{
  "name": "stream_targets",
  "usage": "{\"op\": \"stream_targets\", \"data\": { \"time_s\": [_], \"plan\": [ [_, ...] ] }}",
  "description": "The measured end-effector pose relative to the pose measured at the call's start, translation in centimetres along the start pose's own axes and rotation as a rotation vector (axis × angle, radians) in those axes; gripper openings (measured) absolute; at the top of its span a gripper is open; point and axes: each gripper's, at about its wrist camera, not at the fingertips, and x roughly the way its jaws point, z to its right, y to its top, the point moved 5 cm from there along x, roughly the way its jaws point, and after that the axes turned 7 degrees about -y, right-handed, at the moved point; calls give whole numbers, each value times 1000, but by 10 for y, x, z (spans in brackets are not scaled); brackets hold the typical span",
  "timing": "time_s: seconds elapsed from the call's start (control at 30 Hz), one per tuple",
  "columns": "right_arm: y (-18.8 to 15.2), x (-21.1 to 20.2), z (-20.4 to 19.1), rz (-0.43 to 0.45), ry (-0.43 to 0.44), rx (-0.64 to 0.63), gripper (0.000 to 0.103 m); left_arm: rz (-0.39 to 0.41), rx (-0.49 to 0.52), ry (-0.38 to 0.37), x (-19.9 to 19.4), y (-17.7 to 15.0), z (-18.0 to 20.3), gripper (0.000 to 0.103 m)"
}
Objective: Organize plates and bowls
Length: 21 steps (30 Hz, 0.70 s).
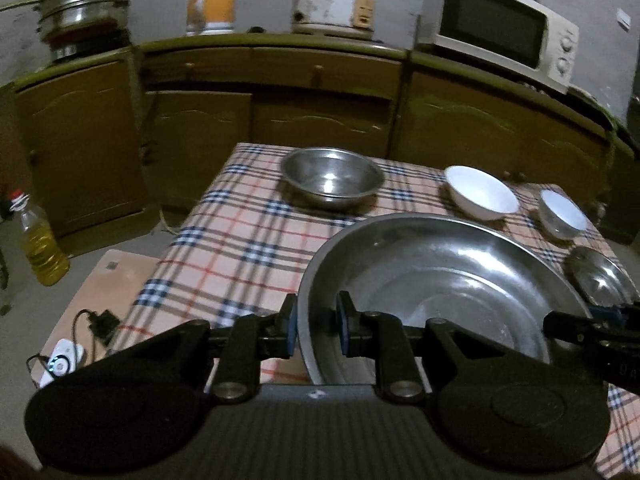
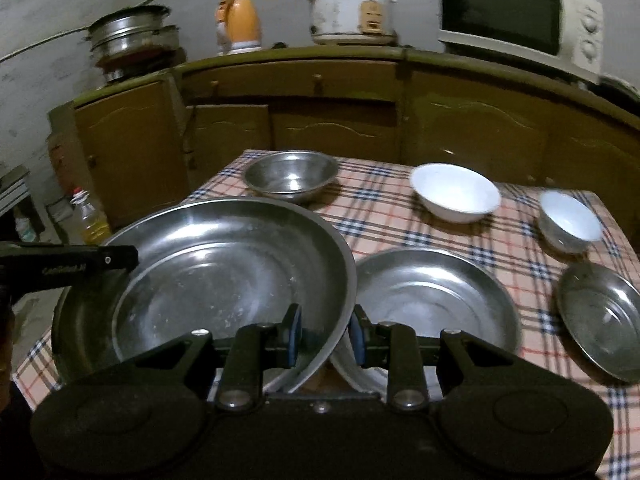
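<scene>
The left gripper [image 1: 316, 326] is closed on the near left rim of the large steel basin [image 1: 440, 276], one blue pad outside the wall and one inside. The right gripper [image 2: 326, 336] pinches the opposite rim of the same basin [image 2: 224, 272], its jaws only a little apart, with the thin wall between the pads. Held by both claws, the basin seems to be lifted a little above the checked tablecloth [image 2: 400, 208], at the near left part of the table; I cannot tell for sure whether its bottom touches the cloth. It is empty, with only dull marks on the bottom. I judge it stiff and not fragile, but wide and smooth, so a thin rim can slip or tilt between the pads; two grips on opposite sides are the sensible way to hold it level. Just beside it on the right a medium steel plate [image 2: 436, 300] lies empty, and its rim seems to pass under the right gripper. Further right is a small steel plate [image 2: 596, 316], also empty. At the far side stand a steel bowl [image 2: 292, 178], a large white bowl [image 2: 456, 196] and a small white bowl [image 2: 568, 220], all well apart and all empty. The white ones look ceramic, so they probably break easily and need softer handling.
</scene>
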Motion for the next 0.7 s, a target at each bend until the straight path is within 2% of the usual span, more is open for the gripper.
{"op": "stream_targets", "data": {
  "time_s": [0.13, 0.5, 0.7],
  "plan": [
    [-1, -7, 25, -13, -30, 37, 33, -13, 35, -32, 5, 4, 26, 21],
    [-13, -29, 100, 33, -147, 102, 33, -9, 106, -131, 28, 8, 94, 21],
    [-19, -29, 124, 46, -171, 129, 33, -16, 136, -139, 36, 6, 115, 21]
  ]
}}
